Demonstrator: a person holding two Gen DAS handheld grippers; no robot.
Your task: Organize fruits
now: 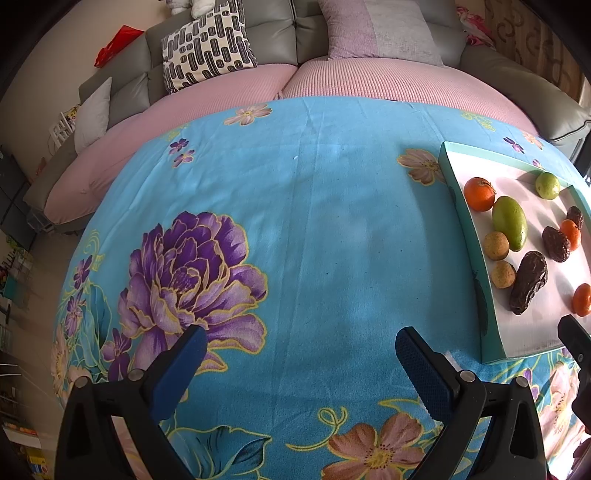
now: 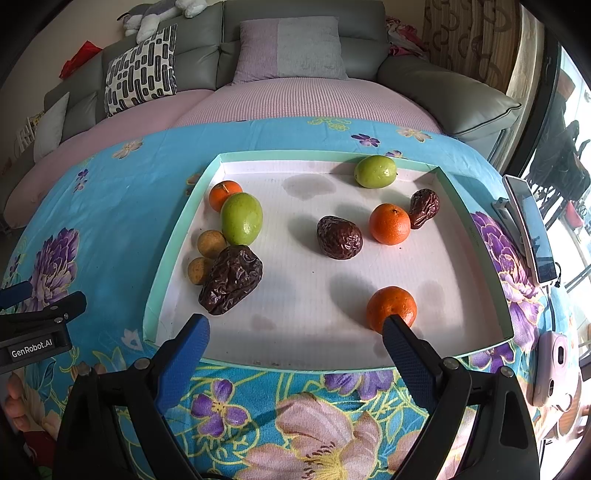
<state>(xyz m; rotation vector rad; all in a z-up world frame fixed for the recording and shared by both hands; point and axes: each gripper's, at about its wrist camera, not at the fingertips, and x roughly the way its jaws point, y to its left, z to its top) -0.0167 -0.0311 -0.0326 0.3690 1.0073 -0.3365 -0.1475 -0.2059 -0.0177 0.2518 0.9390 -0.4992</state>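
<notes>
1. Across the table lies a blue floral cloth [image 1: 325,221]; a grey sofa [image 2: 295,33] stands behind.
2. Fruits sit in the teal-rimmed tray [image 2: 173,236] near the cloth's right edge.
3. Left gripper [image 1: 299,350] and right gripper [image 2: 295,332] are both spread wide, holding nothing.

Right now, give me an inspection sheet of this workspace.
Surface: blue floral cloth covering the table, wrinkled, bare ahead of the left tongs.
Job's things: shallow teal-rimmed tray holding three oranges, two green fruits, three wrinkled dark dates and two small tan round fruits; fruits are loosely scattered, several touching at the tray's left side.
Clutter: phone propped right of the tray; small pink camera nearer on the cloth.
Grippers: left tongs open, empty, over cloth; right tongs open, empty, at the tray's near edge.
Cables: nothing seen.
Surroundings: grey sofa with cushions behind the table.
</notes>
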